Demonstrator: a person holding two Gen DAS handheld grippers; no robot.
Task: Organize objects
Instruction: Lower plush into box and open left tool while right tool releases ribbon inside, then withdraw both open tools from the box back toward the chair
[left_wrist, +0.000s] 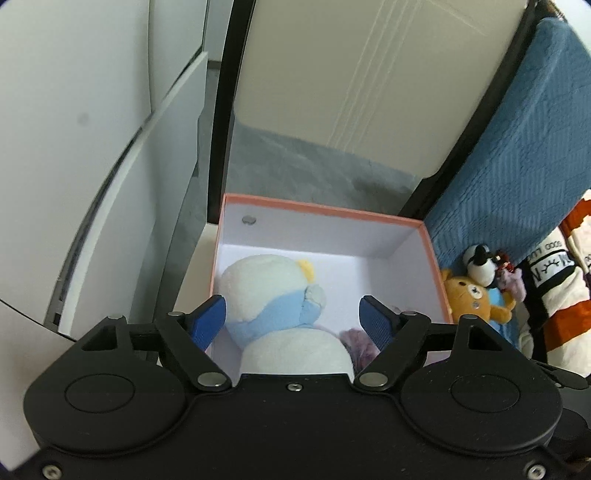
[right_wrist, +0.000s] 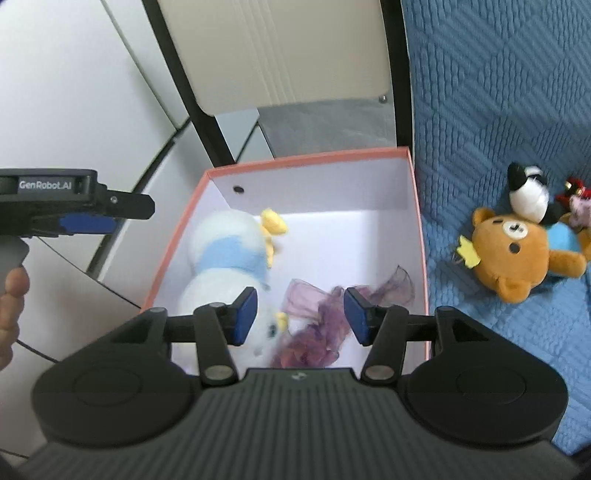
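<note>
Pink-rimmed box (right_wrist: 415, 206): white inside, set against the blue quilt (right_wrist: 498, 110)
Left gripper (left_wrist: 291, 319): jaws apart over the box, holding nothing
White duck plush (right_wrist: 225, 254): lying in the box, left side
Purple gauze (right_wrist: 325, 317): in the box beside the duck
Right gripper (right_wrist: 300, 314): jaws apart above the gauze, empty
Bear plush (right_wrist: 509, 254): on the quilt right of the box; black-and-white plush (right_wrist: 528, 195) just behind it

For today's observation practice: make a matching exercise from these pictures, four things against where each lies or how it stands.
1 white and blue plush
2 purple fabric
3 brown bear
4 right gripper

a on the blue blanket
b jaws open, holding nothing
c along the left side inside the box
d in the box, under the right gripper

Pairs: 1-c, 2-d, 3-a, 4-b
</note>
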